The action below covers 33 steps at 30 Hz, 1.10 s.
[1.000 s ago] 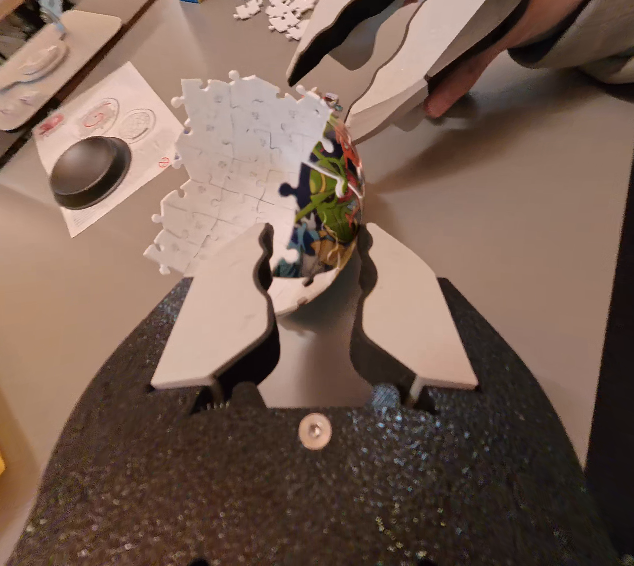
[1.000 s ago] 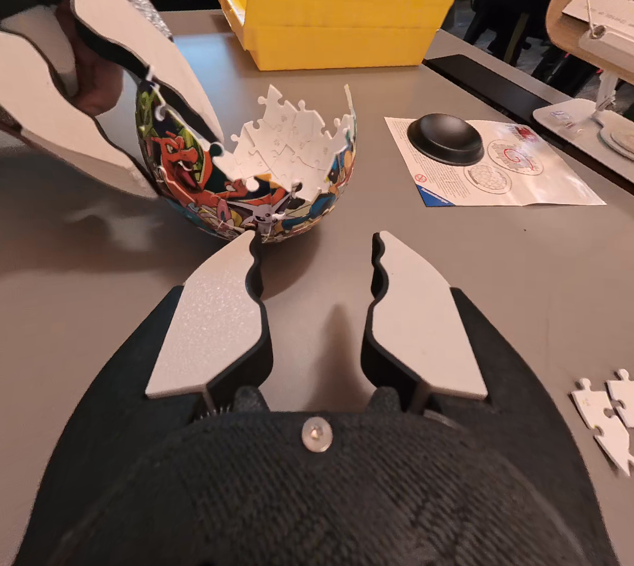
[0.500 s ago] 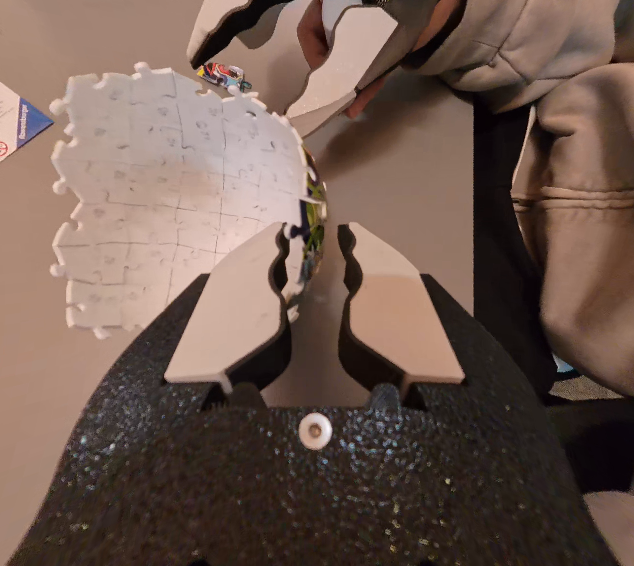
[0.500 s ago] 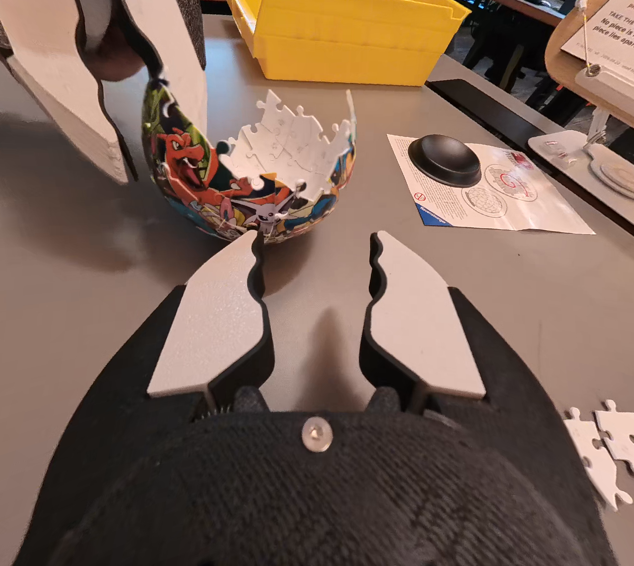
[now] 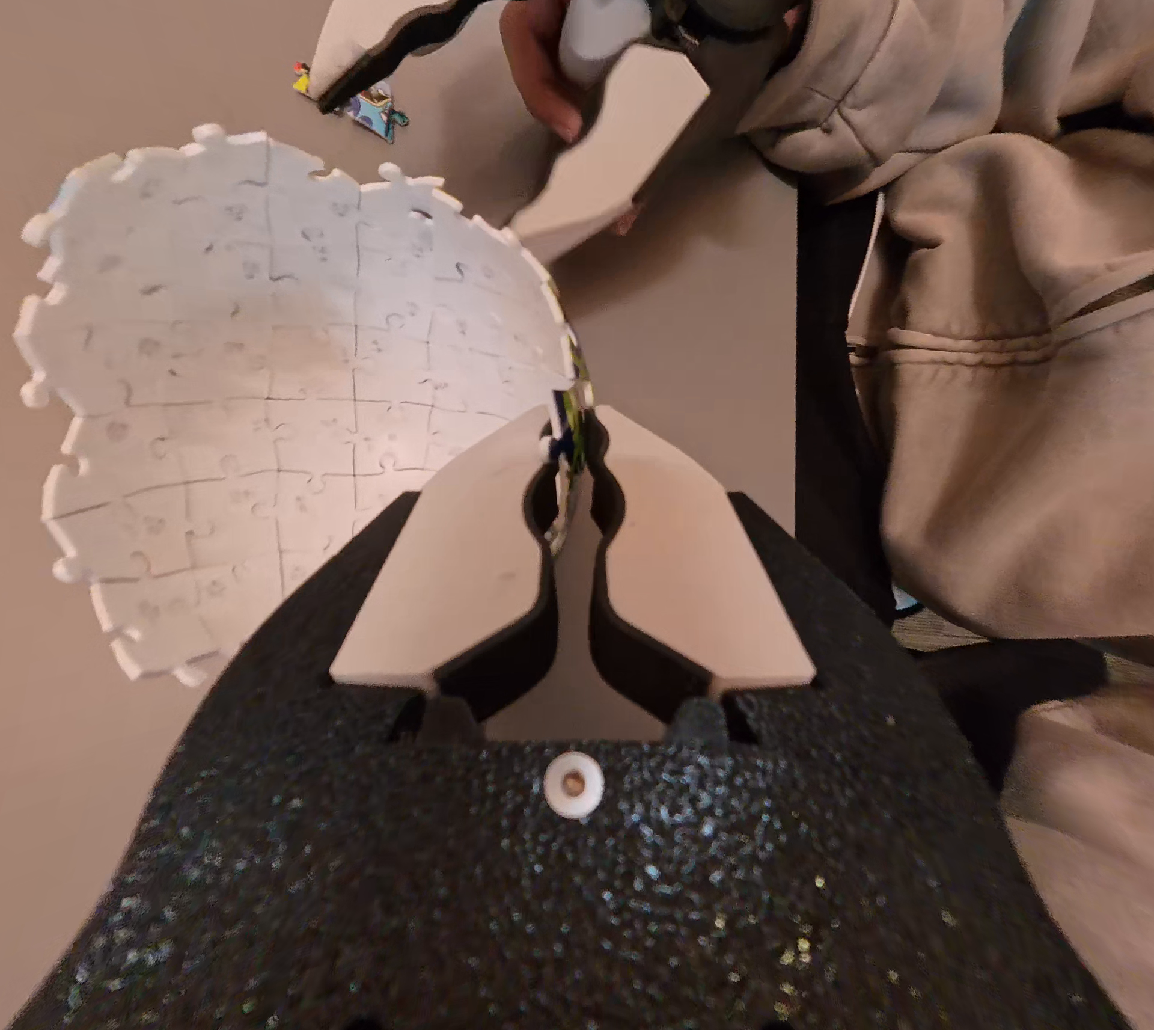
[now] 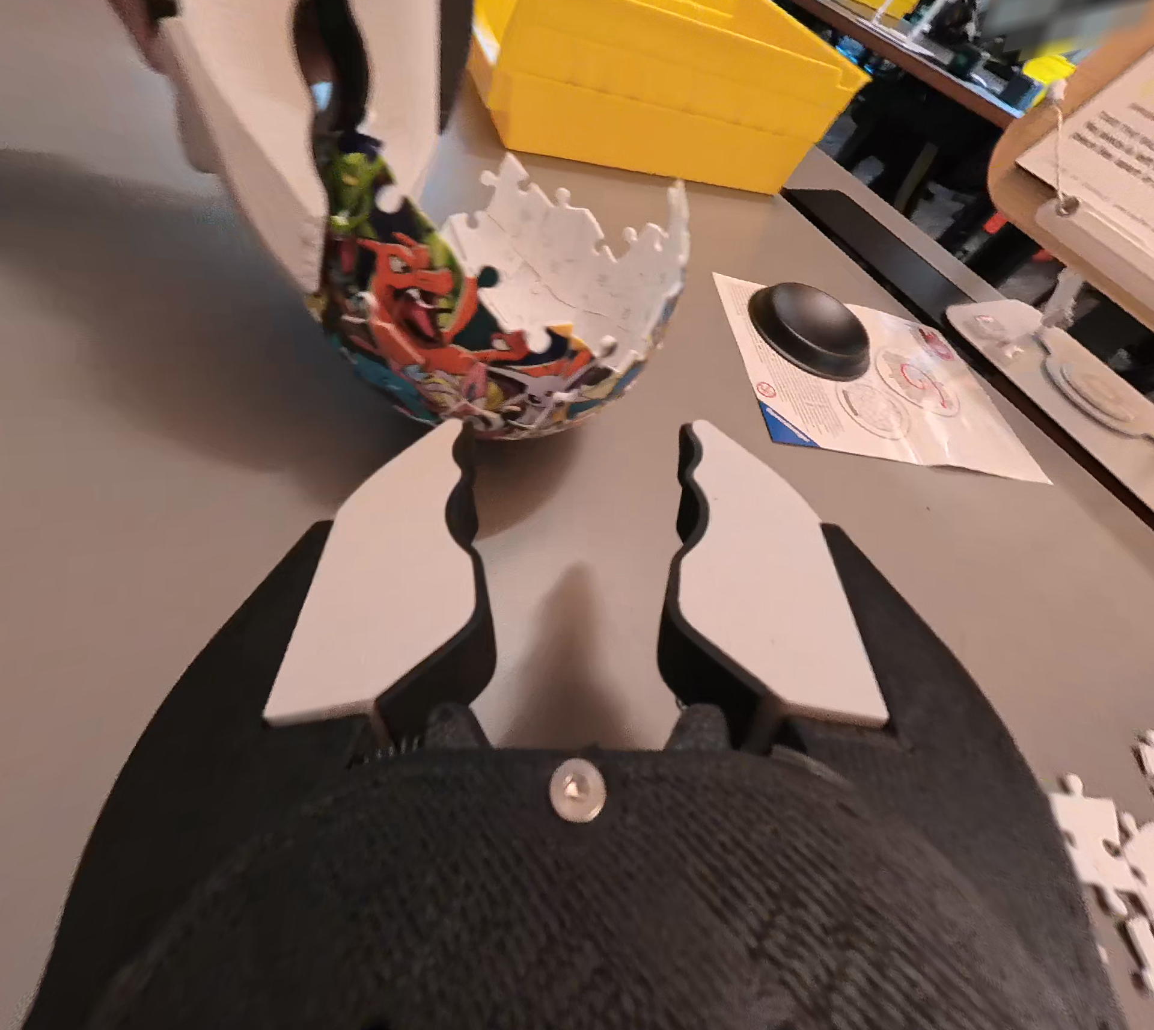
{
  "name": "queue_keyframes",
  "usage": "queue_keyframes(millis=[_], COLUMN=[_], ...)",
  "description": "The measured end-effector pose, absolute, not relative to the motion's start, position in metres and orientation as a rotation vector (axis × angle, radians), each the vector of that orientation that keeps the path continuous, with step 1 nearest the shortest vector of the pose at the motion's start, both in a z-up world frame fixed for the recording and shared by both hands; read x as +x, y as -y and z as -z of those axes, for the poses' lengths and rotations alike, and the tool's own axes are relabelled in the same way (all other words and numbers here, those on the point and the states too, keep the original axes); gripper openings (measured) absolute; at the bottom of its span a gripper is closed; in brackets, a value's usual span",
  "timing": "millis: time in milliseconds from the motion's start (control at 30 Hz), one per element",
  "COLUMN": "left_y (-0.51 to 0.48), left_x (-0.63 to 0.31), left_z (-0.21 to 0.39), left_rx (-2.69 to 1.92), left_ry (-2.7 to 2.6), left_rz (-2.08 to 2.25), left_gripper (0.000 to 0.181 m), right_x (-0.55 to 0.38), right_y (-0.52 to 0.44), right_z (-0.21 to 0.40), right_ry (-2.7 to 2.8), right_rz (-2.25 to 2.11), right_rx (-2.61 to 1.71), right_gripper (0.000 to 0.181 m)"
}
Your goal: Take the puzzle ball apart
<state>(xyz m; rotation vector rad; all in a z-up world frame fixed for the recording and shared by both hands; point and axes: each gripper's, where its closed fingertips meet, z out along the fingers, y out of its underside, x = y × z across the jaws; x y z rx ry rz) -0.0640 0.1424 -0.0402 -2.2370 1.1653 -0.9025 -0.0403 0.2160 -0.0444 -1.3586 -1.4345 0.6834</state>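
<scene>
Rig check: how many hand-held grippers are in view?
2. The left hand-held gripper pinches the rim of the colourful half-open puzzle ball; right hand-held gripper sits open before it.

I am working in a lab or workshop: a long grey counter (image 6: pixel 874 594), stacked yellow parts bins (image 6: pixel 655 82), and more cluttered workbenches (image 6: pixel 887 19) beyond them.

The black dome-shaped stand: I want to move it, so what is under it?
The black dome-shaped stand sits on a white printed instruction sheet lying on the grey table. The patch of sheet beneath it is covered.
</scene>
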Motion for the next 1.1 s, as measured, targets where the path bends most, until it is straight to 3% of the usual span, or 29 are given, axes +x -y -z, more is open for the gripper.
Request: queue_keyframes(millis=[267,533,1100], left_y=[-0.146,-0.147,-0.146], left_x=[-0.06,-0.068,-0.068], left_z=[0.04,0.043,0.044], left_rx=[-2.261,-2.285,-2.29], left_ry=[-1.208,-1.239,-1.342], left_rz=[0.931,0.899,0.854], left_gripper=[0.004,0.004,0.004], right_x=[-0.041,-0.054,-0.072], right_y=[-0.204,-0.203,-0.174], right_z=[0.037,0.032,0.024], right_ry=[1.45,1.491,1.728], right_rz=[-0.739,-0.53,-0.692], right_rx=[-1.272,-1.121,-0.885], right_gripper=[0.06,0.062,0.056])
